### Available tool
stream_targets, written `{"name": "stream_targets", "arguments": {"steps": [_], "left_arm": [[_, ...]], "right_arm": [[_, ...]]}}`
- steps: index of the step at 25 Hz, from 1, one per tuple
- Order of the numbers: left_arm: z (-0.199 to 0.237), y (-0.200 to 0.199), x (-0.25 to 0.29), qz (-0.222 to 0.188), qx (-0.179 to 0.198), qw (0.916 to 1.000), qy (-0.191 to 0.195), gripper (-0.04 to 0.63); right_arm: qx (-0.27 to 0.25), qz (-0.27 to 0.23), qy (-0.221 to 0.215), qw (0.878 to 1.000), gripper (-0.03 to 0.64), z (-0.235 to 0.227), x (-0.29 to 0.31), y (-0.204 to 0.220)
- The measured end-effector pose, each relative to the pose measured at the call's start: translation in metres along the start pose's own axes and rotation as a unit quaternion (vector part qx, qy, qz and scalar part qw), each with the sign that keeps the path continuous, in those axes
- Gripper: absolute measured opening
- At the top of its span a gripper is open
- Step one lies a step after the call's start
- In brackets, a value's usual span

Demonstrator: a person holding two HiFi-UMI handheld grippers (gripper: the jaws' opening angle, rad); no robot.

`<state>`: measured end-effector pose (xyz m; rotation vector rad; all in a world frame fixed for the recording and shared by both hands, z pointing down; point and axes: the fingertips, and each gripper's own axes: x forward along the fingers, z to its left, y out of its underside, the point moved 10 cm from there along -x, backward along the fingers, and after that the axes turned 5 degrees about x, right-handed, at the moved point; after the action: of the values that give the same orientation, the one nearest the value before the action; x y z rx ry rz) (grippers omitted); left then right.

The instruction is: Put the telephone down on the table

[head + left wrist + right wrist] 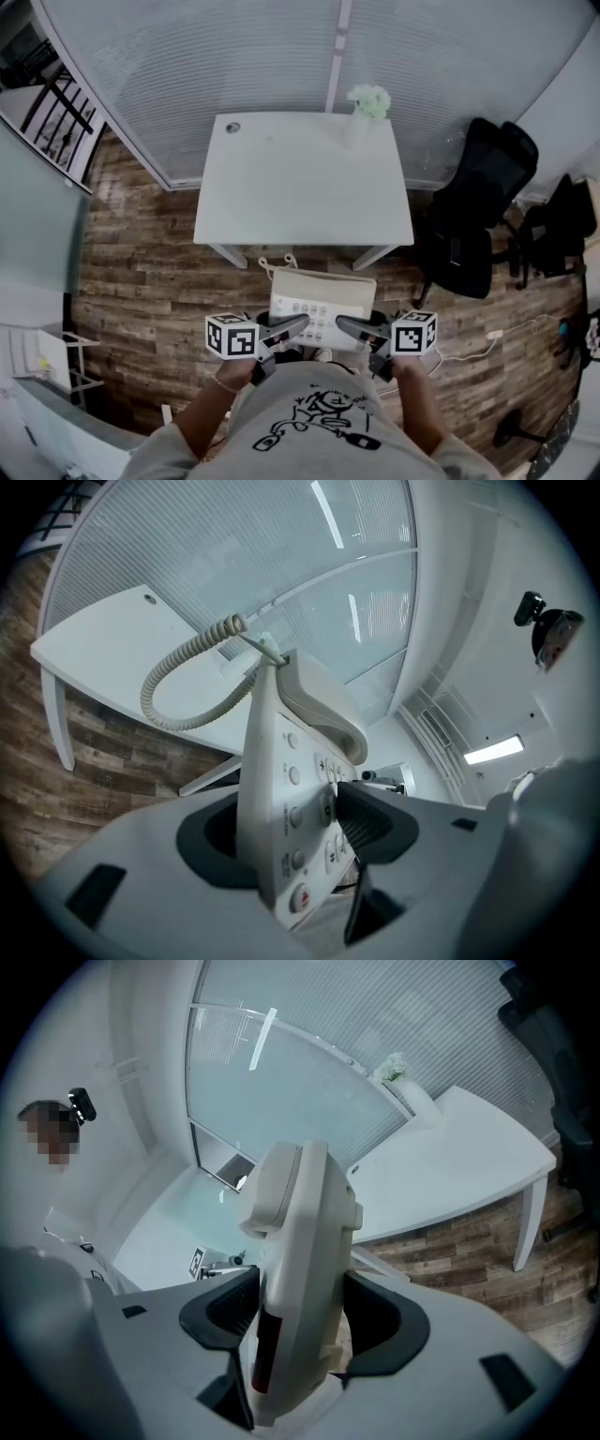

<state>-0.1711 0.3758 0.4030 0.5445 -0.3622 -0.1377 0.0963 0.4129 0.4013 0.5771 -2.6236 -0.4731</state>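
Head view: a white table (305,178) fills the upper centre, bare except for a vase of pale flowers (367,101) at its upper right corner; a black office chair (478,211) stands at the right, clear of the table; a white cable (469,349) lies on the wood floor (141,281) at lower right. The telephone (322,307) sits in the lower centre, below the table's near edge and over the floor, not on the table; the left gripper (292,326) clamps its left side, the right gripper (352,328) its right side.

Left gripper view: the table (112,658) lies at upper left; the telephone (291,789) stands on edge in the centre, off-white, keypad and one red button visible, handset (319,705) seated on top, coiled cord (178,682) looping to the left; the jaws press on its keypad face and back.

Right gripper view: table (469,1166) and vase (403,1077) lie at the right; the telephone (300,1269) rises upright at centre; both pads bear on its body.
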Motion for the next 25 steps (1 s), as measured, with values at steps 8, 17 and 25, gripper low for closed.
{"name": "stream_targets", "arguments": {"steps": [8, 17, 25], "left_arm": [[0.019, -0.009, -0.019, 0.001, -0.002, 1.0000, 0.007, 0.255], [0.030, -0.020, -0.033, -0.004, -0.002, 0.9999, 0.012, 0.255], [0.039, -0.033, -0.023, -0.005, -0.004, 0.9999, 0.008, 0.255]], "right_arm": [[0.000, -0.009, 0.004, 1.000, 0.293, 0.007, 0.027, 0.001], [-0.003, -0.016, 0.006, 1.000, 0.295, 0.014, 0.045, -0.003], [-0.006, -0.013, 0.003, 1.000, 0.295, 0.005, 0.051, -0.020]]}}
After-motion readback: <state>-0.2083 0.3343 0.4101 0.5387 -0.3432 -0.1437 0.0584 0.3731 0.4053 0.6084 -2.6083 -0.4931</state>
